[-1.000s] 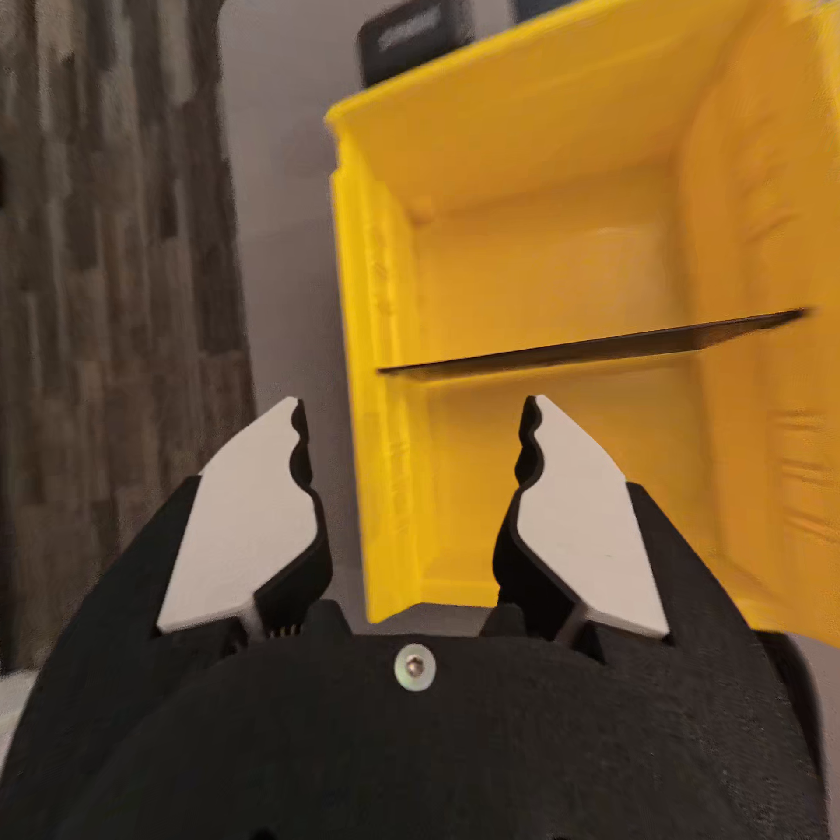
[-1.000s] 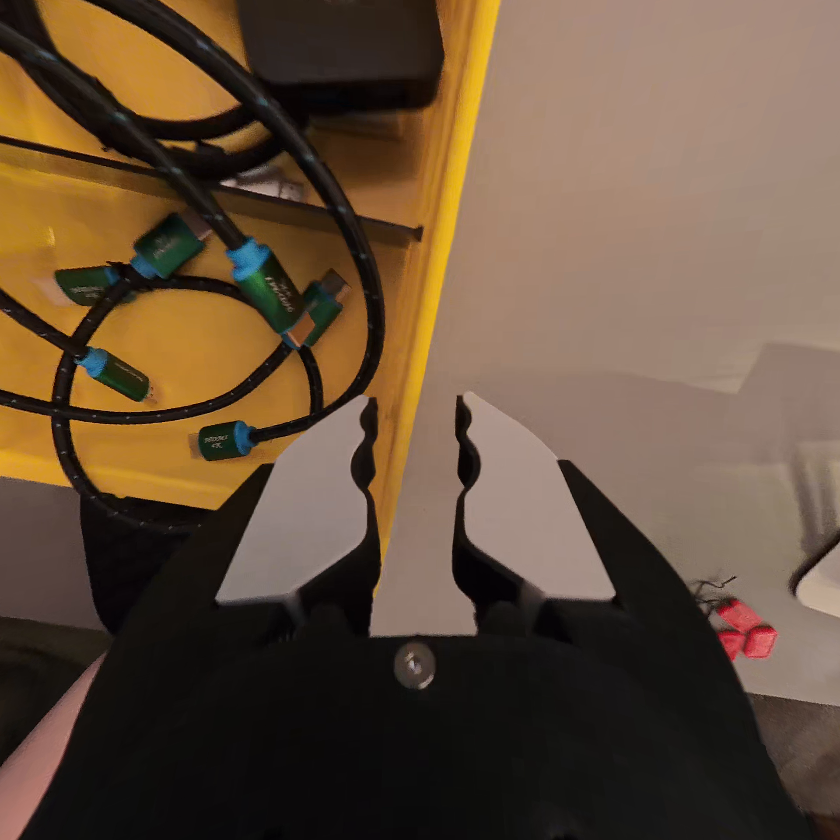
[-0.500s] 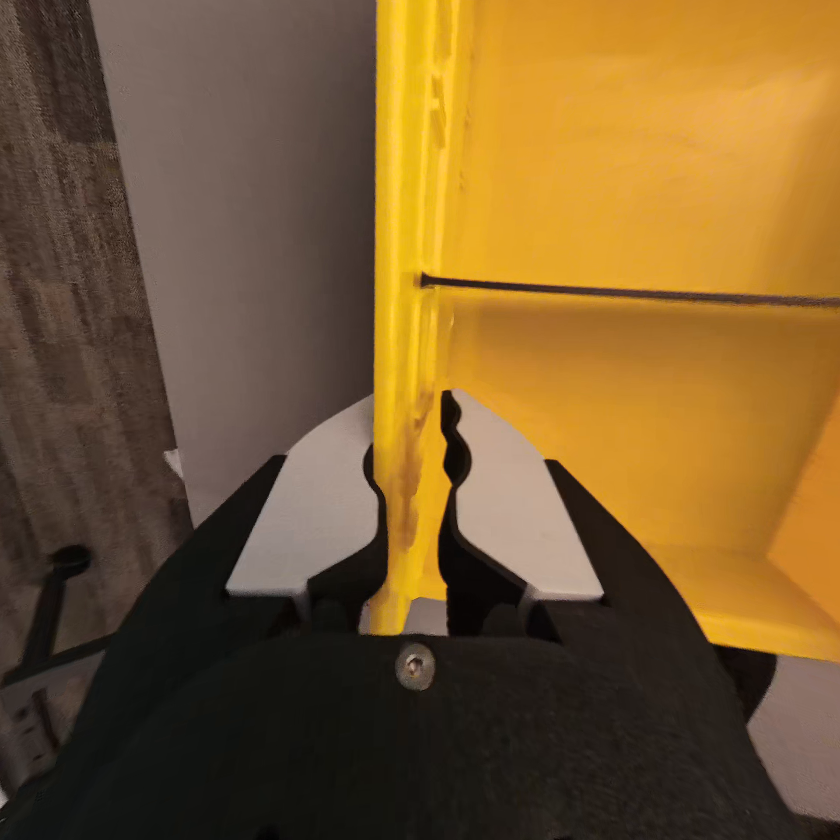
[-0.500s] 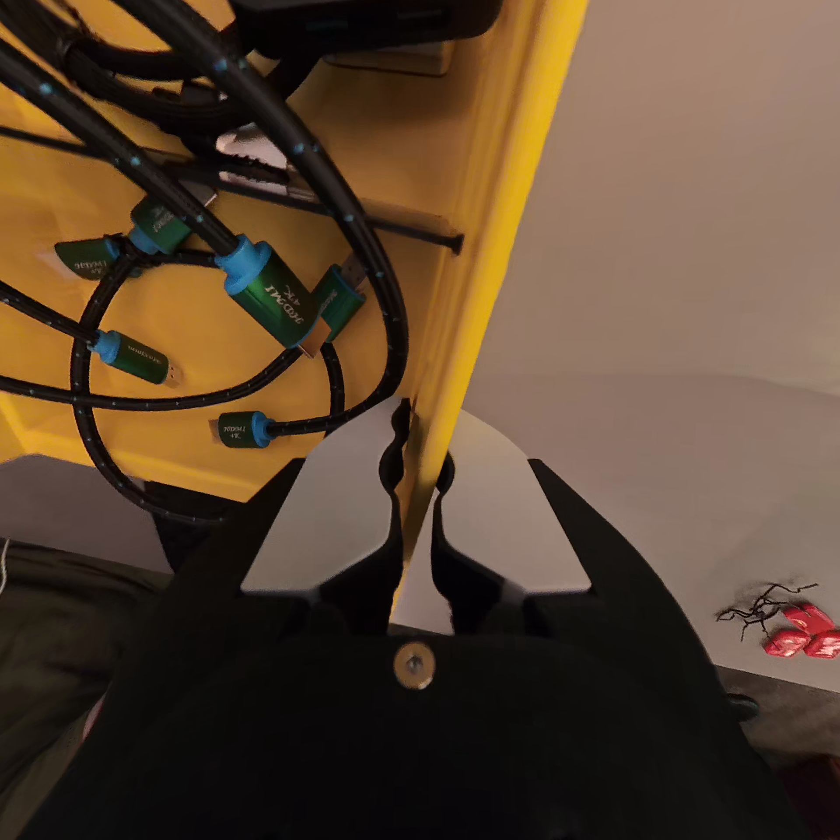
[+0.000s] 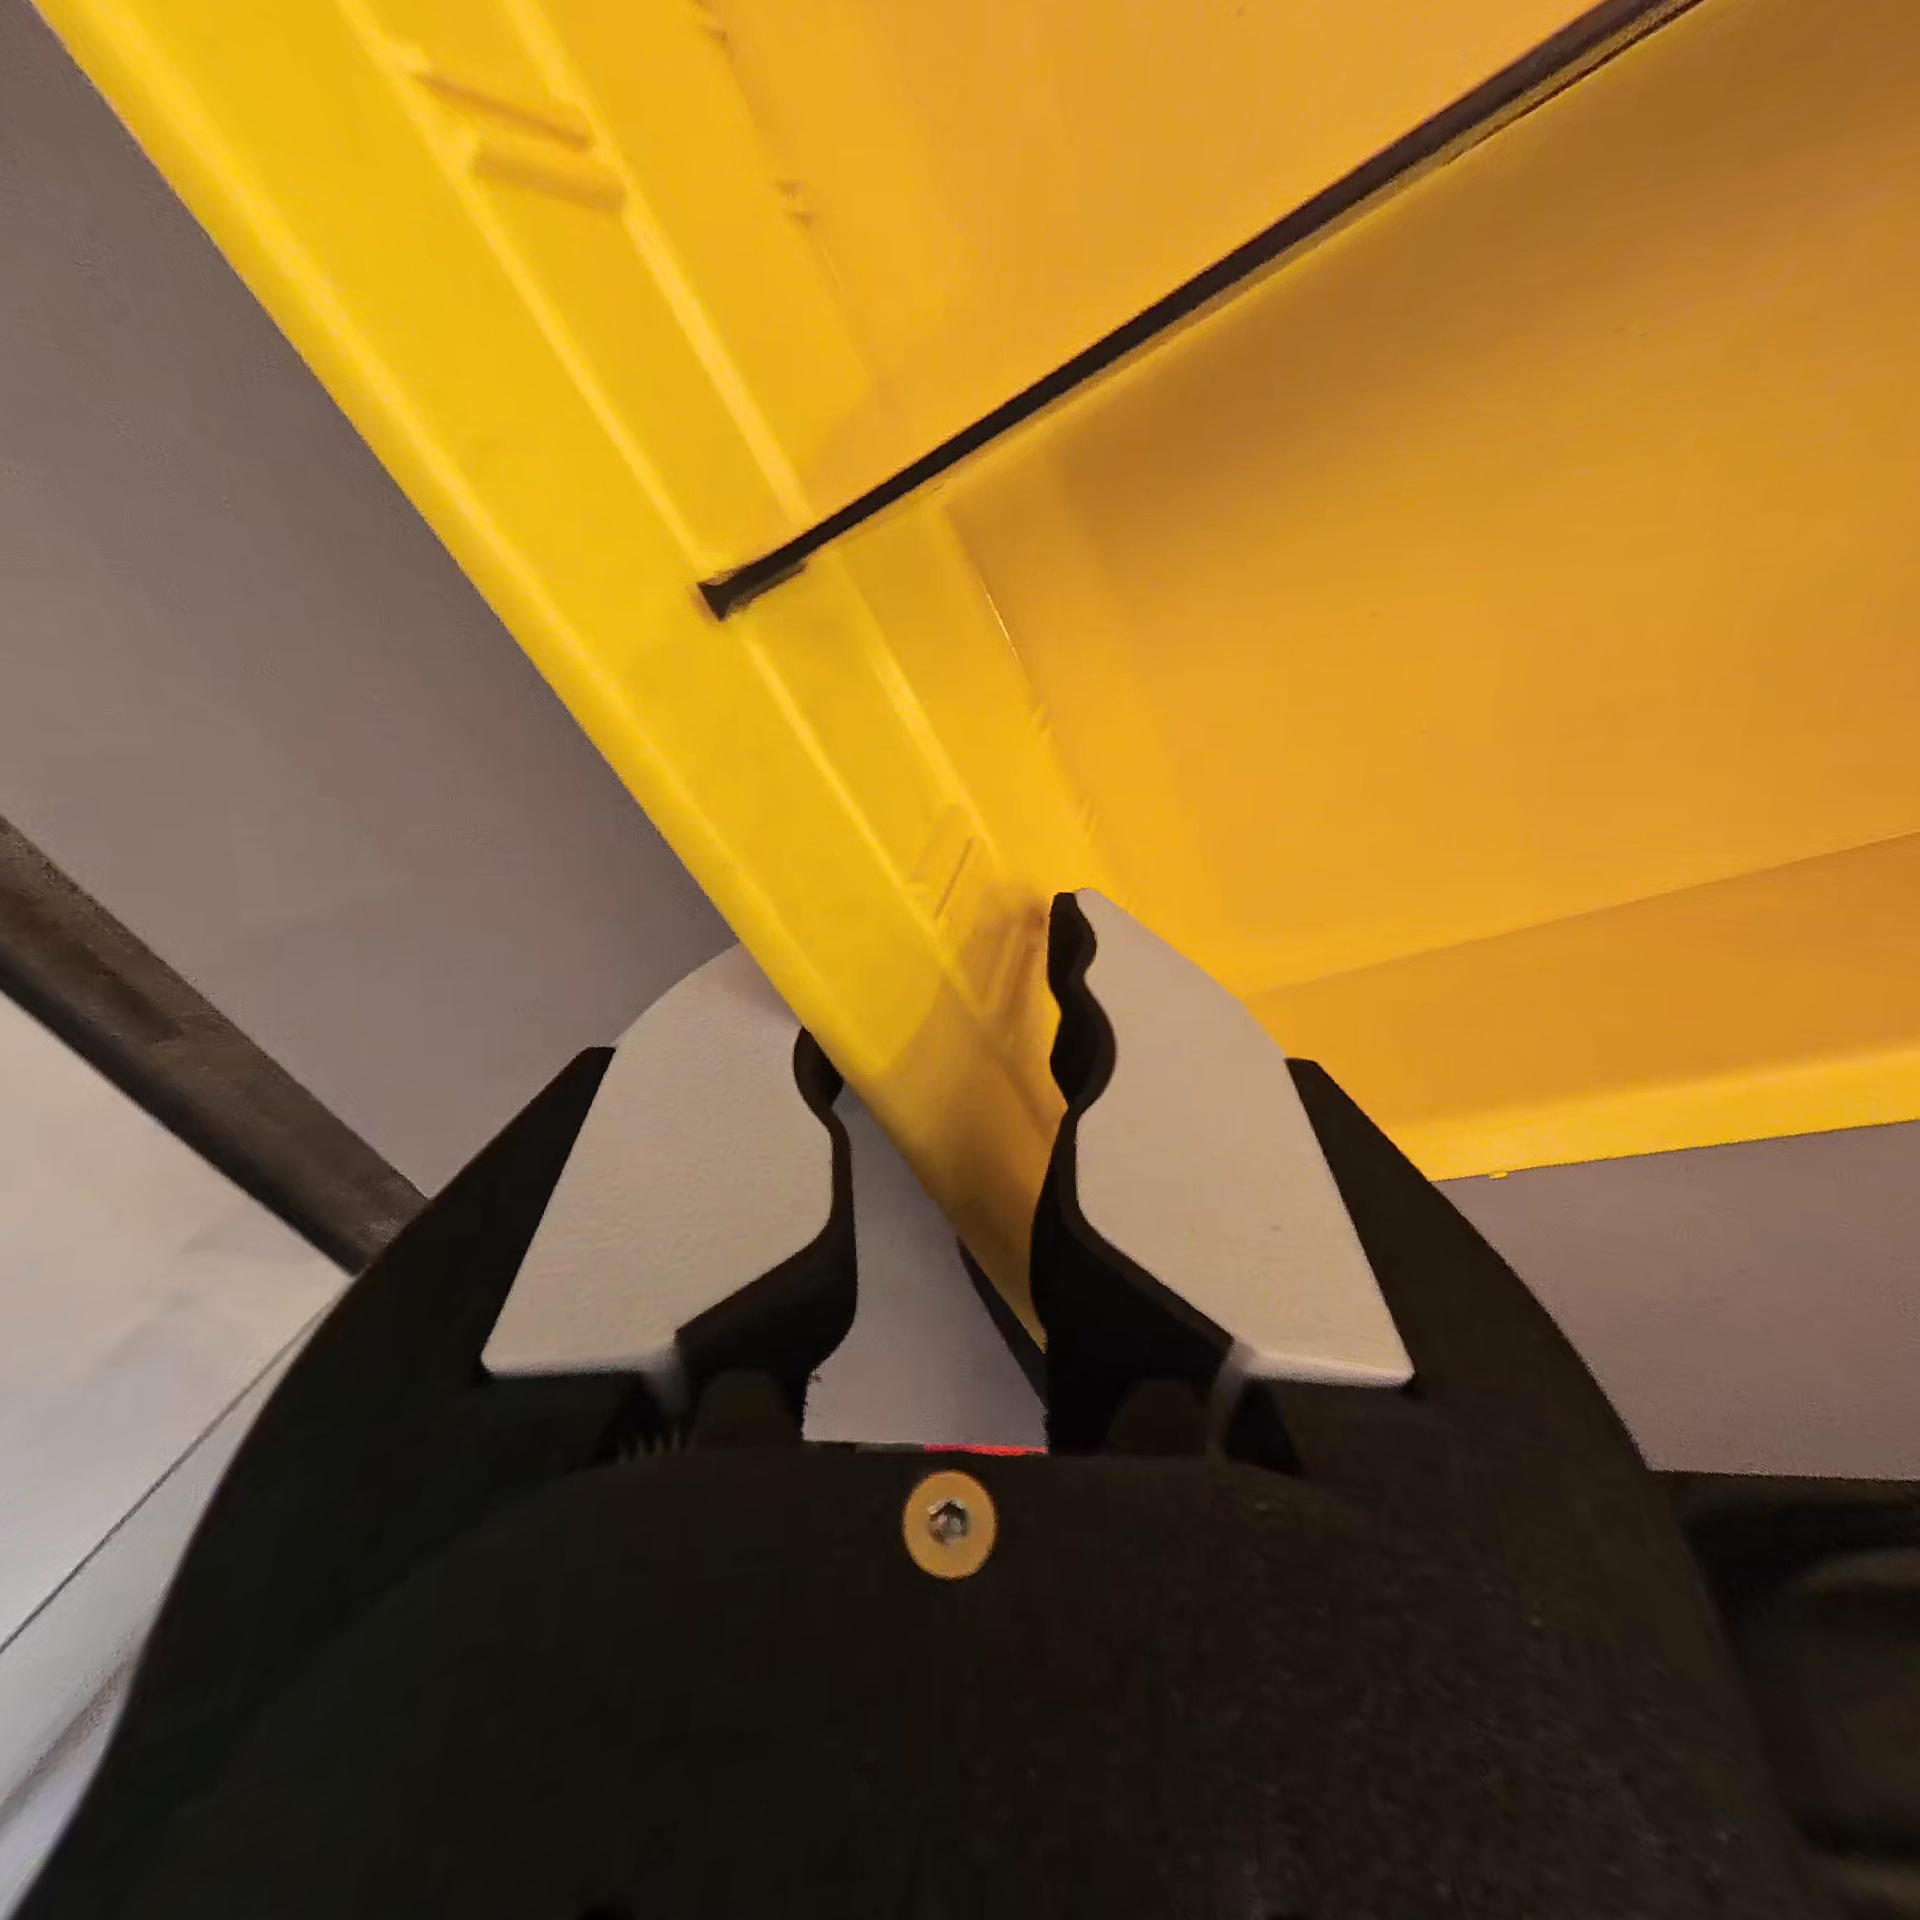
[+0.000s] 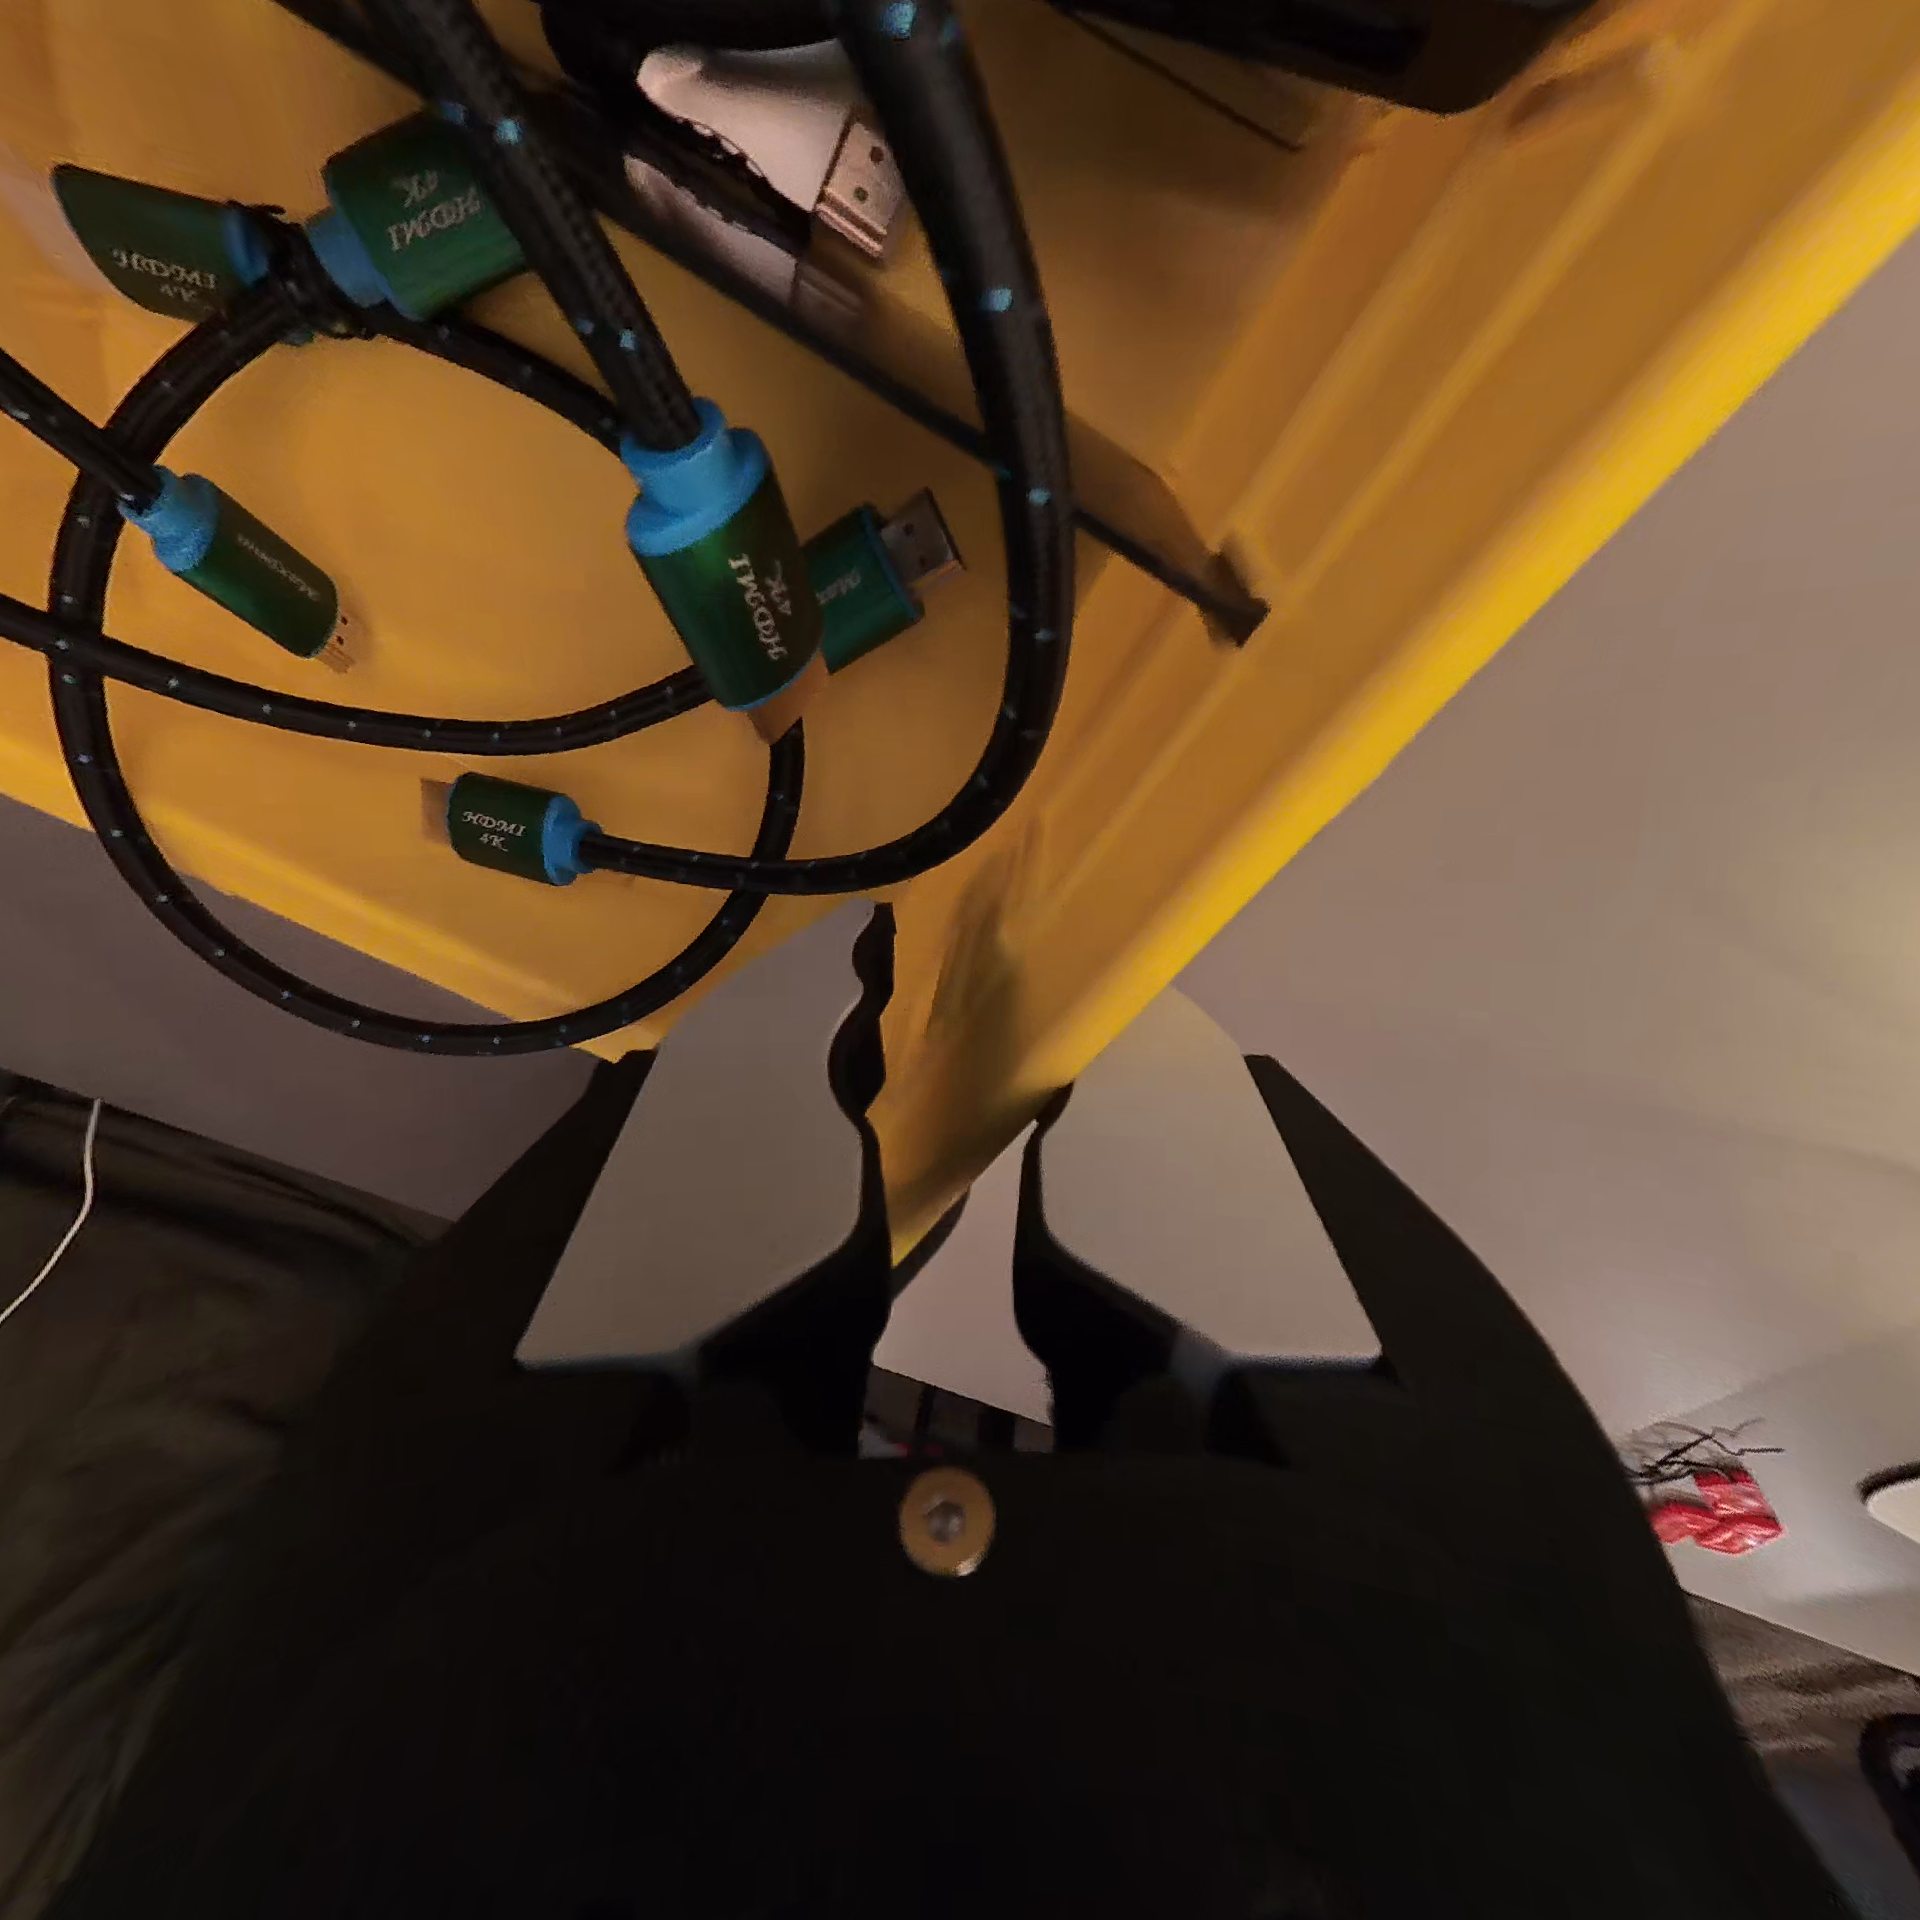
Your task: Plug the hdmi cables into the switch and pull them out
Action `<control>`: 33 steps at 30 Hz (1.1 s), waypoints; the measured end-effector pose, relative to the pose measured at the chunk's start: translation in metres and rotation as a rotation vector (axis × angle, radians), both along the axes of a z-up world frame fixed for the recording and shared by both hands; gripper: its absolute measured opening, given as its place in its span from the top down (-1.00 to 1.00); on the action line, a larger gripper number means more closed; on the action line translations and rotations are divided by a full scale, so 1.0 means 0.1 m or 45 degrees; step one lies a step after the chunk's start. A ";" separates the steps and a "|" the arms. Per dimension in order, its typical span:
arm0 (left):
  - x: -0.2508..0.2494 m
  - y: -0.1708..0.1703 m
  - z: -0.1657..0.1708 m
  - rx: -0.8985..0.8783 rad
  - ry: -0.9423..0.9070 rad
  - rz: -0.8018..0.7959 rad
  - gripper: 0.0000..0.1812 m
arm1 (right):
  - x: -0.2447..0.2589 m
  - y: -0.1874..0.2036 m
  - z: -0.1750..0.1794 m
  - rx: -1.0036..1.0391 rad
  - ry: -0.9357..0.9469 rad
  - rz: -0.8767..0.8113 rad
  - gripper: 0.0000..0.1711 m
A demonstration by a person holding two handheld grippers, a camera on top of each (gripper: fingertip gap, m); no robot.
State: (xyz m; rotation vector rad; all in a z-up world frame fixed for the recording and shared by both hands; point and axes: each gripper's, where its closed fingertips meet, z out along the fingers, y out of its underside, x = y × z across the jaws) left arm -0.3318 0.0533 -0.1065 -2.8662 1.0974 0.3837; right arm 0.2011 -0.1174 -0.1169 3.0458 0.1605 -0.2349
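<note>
A yellow plastic bin (image 6: pixel 1403 520) holds several black braided HDMI cables with green plugs (image 6: pixel 727 582) and blue collars. The black switch (image 6: pixel 1299 42) shows only as a dark edge at the top. A thin black divider (image 6: pixel 1143 540) crosses the bin. My right gripper (image 6: pixel 997 987) is shut on the bin's right wall. In the left wrist view the bin's empty side (image 5: pixel 1455 623) and its divider (image 5: pixel 1143 322) show. My left gripper (image 5: pixel 935 987) is shut on the bin's left wall (image 5: pixel 623 520). The bin looks tilted in both views.
The bin is over a pale table (image 6: pixel 1558 935). Small red objects with black threads (image 6: pixel 1704 1507) and a white rim (image 6: pixel 1891 1496) lie at the right. Dark fabric (image 6: pixel 208 1455) is at the lower left. A dark band (image 5: pixel 156 1060) runs past the table in the left view. My hands' fingertips stand some 55 centimetres from each other.
Both grippers went from open beside the bin to shut on its side walls. The bin has since swung to a slant in both views and the cables have shifted.
</note>
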 end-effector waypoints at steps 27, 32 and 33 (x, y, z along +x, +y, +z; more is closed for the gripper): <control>0.62 -0.01 1.23 0.699 -0.357 -0.304 0.36 | -0.86 0.43 1.52 1.043 -0.037 0.270 0.69; 0.67 -0.01 2.08 1.178 -0.671 -0.318 0.28 | -1.88 0.56 2.42 1.853 0.207 0.568 0.44; 0.64 -0.06 2.21 1.261 -0.710 -0.316 0.25 | -2.03 0.60 2.46 1.880 0.241 0.574 0.42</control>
